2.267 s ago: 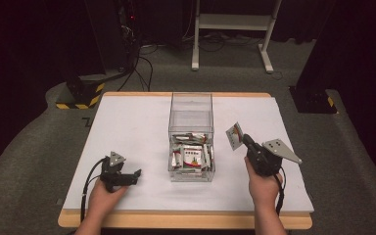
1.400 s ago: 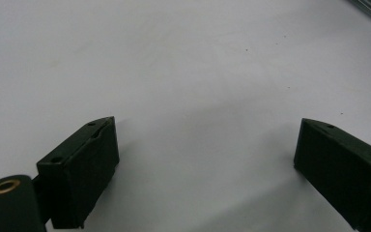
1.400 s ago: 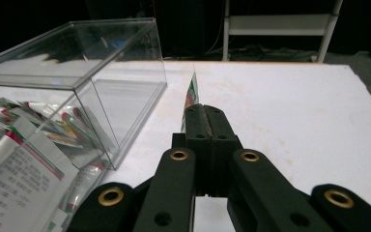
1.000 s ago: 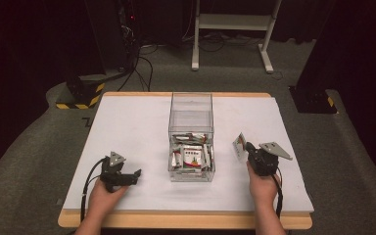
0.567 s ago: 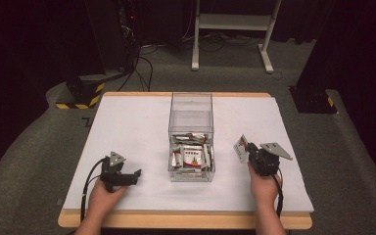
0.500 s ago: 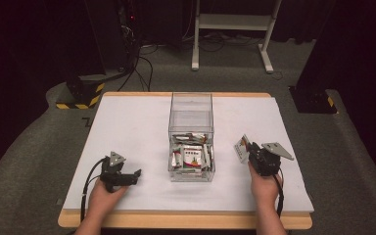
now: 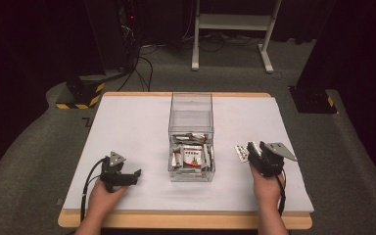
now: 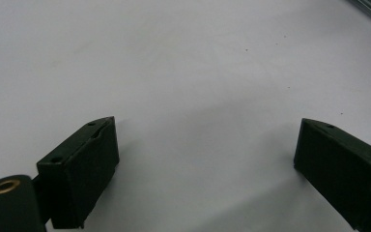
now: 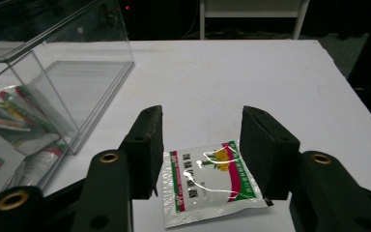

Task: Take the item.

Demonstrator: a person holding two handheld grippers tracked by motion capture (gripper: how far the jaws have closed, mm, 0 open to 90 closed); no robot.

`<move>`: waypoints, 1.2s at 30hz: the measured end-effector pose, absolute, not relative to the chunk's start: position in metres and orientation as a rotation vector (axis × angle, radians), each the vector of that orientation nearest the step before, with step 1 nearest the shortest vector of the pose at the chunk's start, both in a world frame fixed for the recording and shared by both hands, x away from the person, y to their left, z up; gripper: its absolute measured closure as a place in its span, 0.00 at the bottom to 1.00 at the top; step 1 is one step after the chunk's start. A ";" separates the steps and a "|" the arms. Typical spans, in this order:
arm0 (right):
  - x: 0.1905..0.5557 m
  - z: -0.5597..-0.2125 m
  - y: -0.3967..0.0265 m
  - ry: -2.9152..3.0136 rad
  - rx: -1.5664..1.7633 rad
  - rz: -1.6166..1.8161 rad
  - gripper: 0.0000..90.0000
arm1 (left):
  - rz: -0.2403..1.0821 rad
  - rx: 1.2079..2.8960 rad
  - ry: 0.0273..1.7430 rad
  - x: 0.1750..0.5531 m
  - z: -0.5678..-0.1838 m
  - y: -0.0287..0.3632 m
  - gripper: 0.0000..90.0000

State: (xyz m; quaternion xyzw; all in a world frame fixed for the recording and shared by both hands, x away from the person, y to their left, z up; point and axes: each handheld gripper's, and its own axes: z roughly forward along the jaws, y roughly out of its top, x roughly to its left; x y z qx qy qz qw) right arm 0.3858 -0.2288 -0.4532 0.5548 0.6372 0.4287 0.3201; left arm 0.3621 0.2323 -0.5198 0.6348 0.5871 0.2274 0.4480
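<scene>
The right tool (image 9: 200,150) has just opened and let go. The small white packet with red and green print (image 9: 207,186) now lies flat on the white counter (image 7: 127,127), right of the clear plastic box (image 7: 191,137). The left tool (image 8: 212,164) rests open, holding nothing.

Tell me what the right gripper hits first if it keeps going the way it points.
Probably the packet, lying on the table between the right gripper's just-opened jaws; beyond it the way looks free.
</scene>
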 end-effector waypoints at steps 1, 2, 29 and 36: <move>0.385 -0.453 -0.227 1.685 1.451 1.126 0.55 | 0.562 1.571 1.453 0.362 -0.520 0.232 0.10; 0.385 -0.453 -0.224 1.698 1.444 1.127 0.54 | 0.563 1.569 1.453 0.362 -0.520 0.232 0.10; 0.381 -0.504 -0.163 2.126 1.390 0.914 0.39 | 0.562 1.560 1.454 0.362 -0.520 0.232 0.10; 0.382 -0.504 -0.162 2.108 1.407 0.888 0.32 | 0.562 1.572 1.453 0.362 -0.520 0.232 0.10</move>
